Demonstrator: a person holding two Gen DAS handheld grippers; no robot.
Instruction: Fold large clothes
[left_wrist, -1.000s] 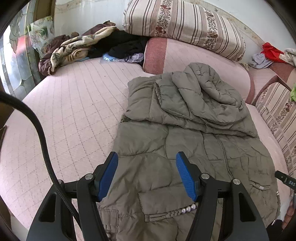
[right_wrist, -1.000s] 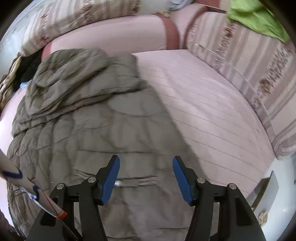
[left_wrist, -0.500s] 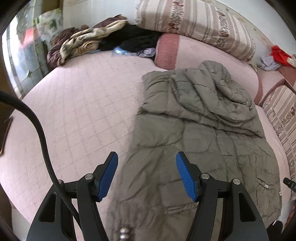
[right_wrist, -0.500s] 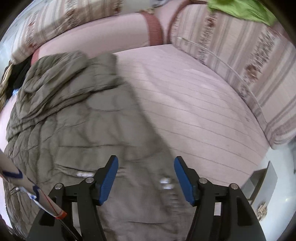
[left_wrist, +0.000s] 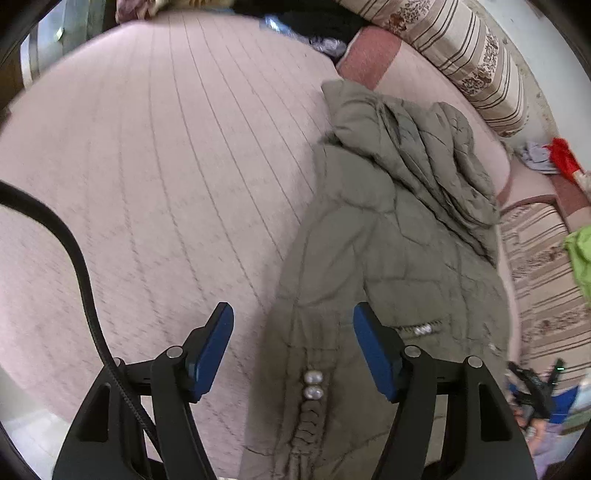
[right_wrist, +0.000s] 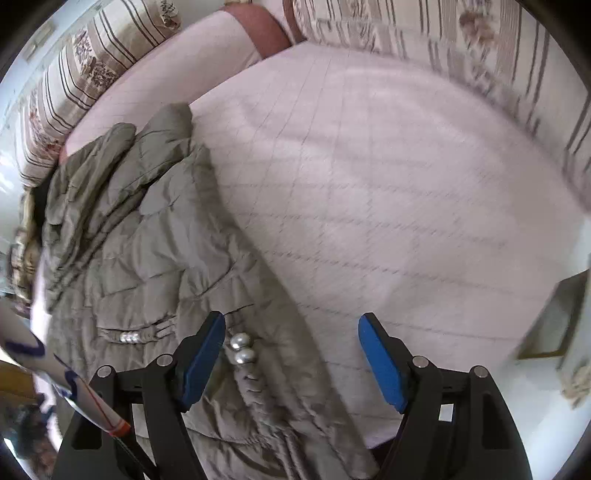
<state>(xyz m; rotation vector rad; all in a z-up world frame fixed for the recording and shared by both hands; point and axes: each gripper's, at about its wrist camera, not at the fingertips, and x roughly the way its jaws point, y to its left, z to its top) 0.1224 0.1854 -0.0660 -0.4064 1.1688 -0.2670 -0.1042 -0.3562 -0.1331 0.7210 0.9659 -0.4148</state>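
A: Where do we find the padded jacket (left_wrist: 388, 236)?
B: Flat on the pink quilted bed (left_wrist: 166, 147). Our left gripper (left_wrist: 291, 347) and right gripper (right_wrist: 291, 354) stand wide apart, empty. No legible writing.

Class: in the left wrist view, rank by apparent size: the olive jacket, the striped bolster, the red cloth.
1. olive jacket
2. striped bolster
3. red cloth
The jacket lies nearer the camera, which exaggerates its lead.

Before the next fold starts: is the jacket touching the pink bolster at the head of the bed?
Touching. In the left wrist view the jacket has its hood end lying up against the bolster.
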